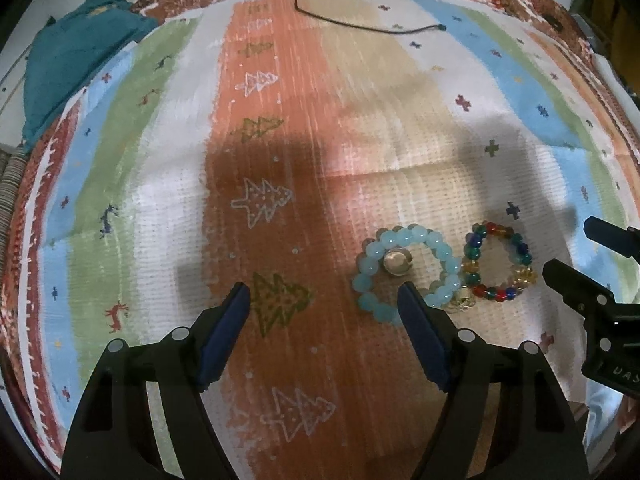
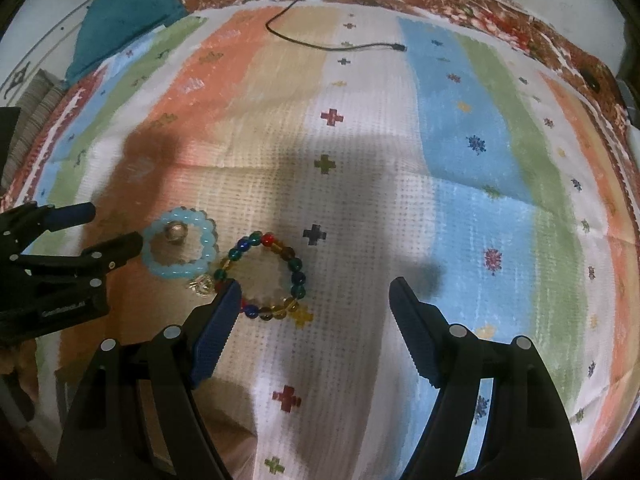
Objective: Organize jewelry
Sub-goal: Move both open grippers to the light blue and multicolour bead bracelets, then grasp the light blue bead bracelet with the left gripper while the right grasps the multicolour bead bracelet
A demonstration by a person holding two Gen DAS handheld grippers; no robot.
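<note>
Cloth with coloured stripes covers the surface. Left gripper hangs open and empty; just right of it lies a pale blue bracelet touching a multicoloured bracelet. Right gripper gapes, empty.

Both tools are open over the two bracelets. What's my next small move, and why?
Probably shift the right tool a little left and lower it so its fingers straddle one side of the multicolored bracelet. That bracelet lies mostly beside its left finger, not between the two. The light blue bracelet touches it and rings a small round piece, so go gently. The left tool is also open and empty.
</note>
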